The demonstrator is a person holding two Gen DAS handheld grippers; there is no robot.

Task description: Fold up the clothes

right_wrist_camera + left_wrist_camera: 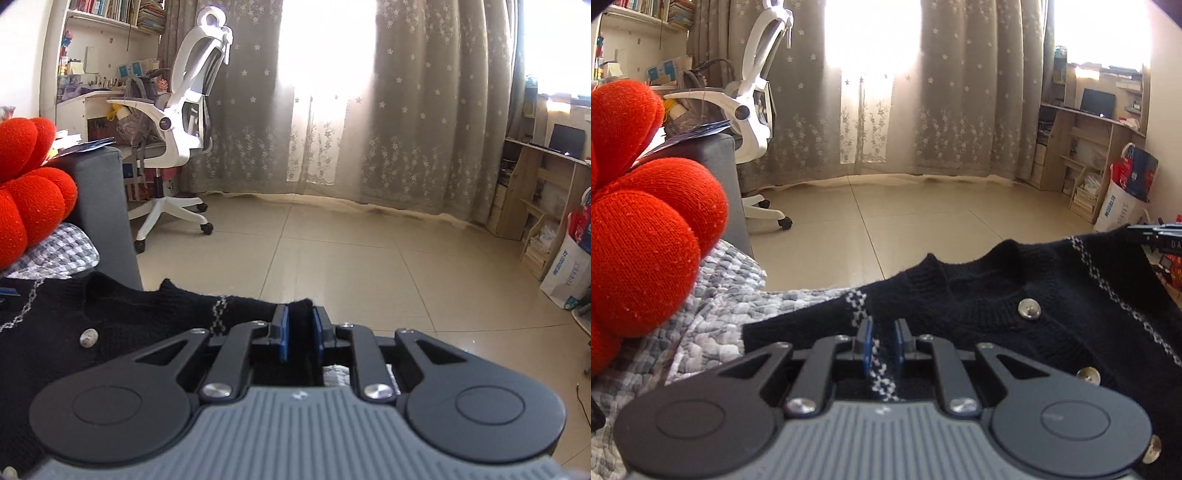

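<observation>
A black knitted cardigan [1052,295] with white patterned stripes and silver buttons lies spread on a grey-white blanket [720,299], neckline away from me. In the left wrist view my left gripper [884,328] is shut on the cardigan's left shoulder, a white-patterned stripe running between its blue pads [866,343]. In the right wrist view the cardigan [110,317] stretches off to the left. My right gripper [300,314] is shut on its right shoulder edge, black knit bunched between the pads [283,332].
A red knitted cushion [646,221] sits at the left against a grey sofa arm [103,206]. Beyond the blanket's edge lies tiled floor [351,258], with a white office chair [184,110], curtains, wooden shelves [1089,147] and a paper bag [1123,199].
</observation>
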